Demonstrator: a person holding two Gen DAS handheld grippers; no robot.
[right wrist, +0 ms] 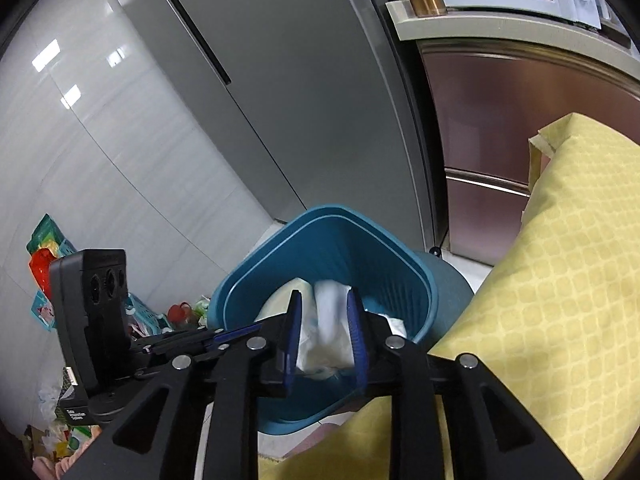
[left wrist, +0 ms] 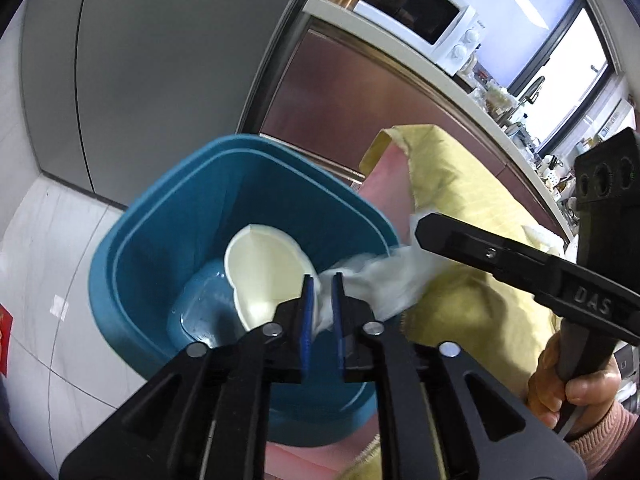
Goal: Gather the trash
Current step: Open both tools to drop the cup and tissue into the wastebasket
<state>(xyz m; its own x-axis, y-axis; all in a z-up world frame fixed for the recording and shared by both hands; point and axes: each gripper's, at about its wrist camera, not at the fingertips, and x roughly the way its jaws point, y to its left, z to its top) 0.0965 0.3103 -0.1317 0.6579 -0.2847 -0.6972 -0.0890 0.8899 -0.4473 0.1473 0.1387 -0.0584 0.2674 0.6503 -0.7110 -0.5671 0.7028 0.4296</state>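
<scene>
A blue waste bin (left wrist: 168,248) stands on the floor next to the table; it also shows in the right wrist view (right wrist: 360,248). A crushed white paper cup (left wrist: 264,272) lies inside it. A crumpled white tissue (left wrist: 384,276) hangs over the bin's rim. My left gripper (left wrist: 322,300) is shut on one end of it. My right gripper (right wrist: 324,320) is shut on the tissue (right wrist: 324,332) too, above the bin's near rim. In the left wrist view the right gripper's finger (left wrist: 480,248) reaches in from the right.
A table with a yellow cloth (right wrist: 560,280) lies right of the bin. A grey fridge (right wrist: 280,80) and a steel cabinet (right wrist: 500,120) stand behind. A white microwave (left wrist: 420,12) sits on the counter. Clutter and baskets (right wrist: 52,264) lie on the floor at left.
</scene>
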